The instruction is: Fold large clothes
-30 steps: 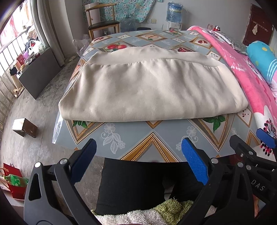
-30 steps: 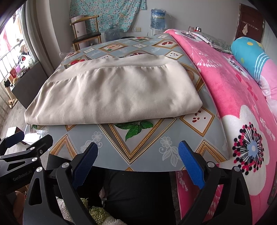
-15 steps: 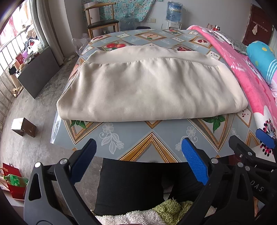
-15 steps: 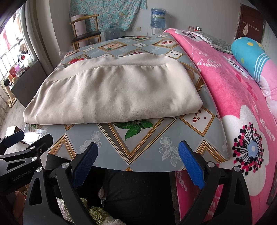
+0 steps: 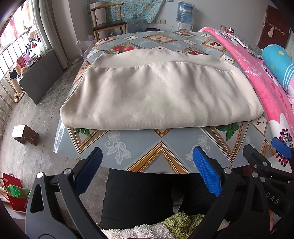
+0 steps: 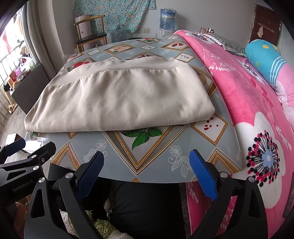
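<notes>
Left gripper (image 5: 147, 169) hangs just off the near edge of the counter (image 5: 161, 147), blue pads spread wide with nothing between them, and the right gripper (image 6: 146, 170) hovers beside it in the same posture, jaws wide apart and holding nothing. Each shows up in the other's view: the right gripper pokes in at the right margin of the left wrist view (image 5: 266, 165) with the letters "DAS" readable on its black body, while the left one sits at the left margin of the right wrist view (image 6: 27, 156) carrying the print "GenRobot.AI". On the counter lies the folded cream garment (image 5: 161, 92), a broad flat rectangle with its banded hem toward the far edge and its thick folded edge facing the near edge; it spans nearly from the left edge to the right edge, with a strip of patterned tablecloth (image 6: 143, 150) bare between it and the grippers. Neither gripper touches the cloth. Along the counter's right edge runs a bed with a pink floral blanket (image 6: 248, 103), and a blue pillow (image 6: 262, 53) rests on it farther back. Beyond the far edge stand a wooden chair (image 5: 108, 23) and a water jug (image 5: 184, 9). On the floor off the left edge sits a small brown box (image 5: 25, 134). Below the near edge, black trousers (image 5: 147, 196) and a fuzzy green-and-white mat (image 5: 165, 228) fill the bottom of the view.
</notes>
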The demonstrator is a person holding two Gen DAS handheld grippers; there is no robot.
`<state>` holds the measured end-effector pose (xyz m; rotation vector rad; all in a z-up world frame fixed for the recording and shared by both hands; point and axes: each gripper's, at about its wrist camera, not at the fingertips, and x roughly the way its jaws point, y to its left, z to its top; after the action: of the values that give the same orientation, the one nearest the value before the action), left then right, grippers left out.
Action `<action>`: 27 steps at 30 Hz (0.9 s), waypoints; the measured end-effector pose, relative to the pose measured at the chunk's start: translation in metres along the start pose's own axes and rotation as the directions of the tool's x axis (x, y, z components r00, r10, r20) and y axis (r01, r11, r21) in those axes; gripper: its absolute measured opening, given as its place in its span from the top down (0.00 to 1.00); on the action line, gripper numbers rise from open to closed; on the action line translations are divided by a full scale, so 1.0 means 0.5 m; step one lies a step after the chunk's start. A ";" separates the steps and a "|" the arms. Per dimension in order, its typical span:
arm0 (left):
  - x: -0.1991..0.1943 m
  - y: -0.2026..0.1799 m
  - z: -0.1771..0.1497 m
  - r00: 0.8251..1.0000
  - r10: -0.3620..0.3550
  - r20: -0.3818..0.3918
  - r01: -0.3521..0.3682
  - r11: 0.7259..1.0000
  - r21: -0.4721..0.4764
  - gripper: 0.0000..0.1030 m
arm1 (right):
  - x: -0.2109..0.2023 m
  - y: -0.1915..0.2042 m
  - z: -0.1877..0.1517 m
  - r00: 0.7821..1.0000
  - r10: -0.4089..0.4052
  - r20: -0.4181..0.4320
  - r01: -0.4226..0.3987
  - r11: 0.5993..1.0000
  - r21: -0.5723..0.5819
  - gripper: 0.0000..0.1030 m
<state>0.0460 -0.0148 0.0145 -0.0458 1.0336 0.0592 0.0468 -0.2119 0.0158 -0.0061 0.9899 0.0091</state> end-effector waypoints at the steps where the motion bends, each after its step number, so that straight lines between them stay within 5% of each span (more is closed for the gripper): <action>1: 0.000 -0.001 0.000 1.000 0.000 0.000 0.000 1.000 0.001 0.08 | 0.000 -0.001 0.000 1.000 0.000 0.000 0.000 1.000 0.000 0.11; 27: -0.003 0.002 0.005 1.000 0.000 0.004 0.000 1.000 0.000 0.08 | 0.000 0.006 0.004 1.000 0.003 -0.001 -0.003 1.000 -0.018 0.11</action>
<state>0.0475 -0.0138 0.0169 -0.0458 1.0296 0.0594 0.0484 -0.2089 0.0171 -0.0208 0.9909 0.0203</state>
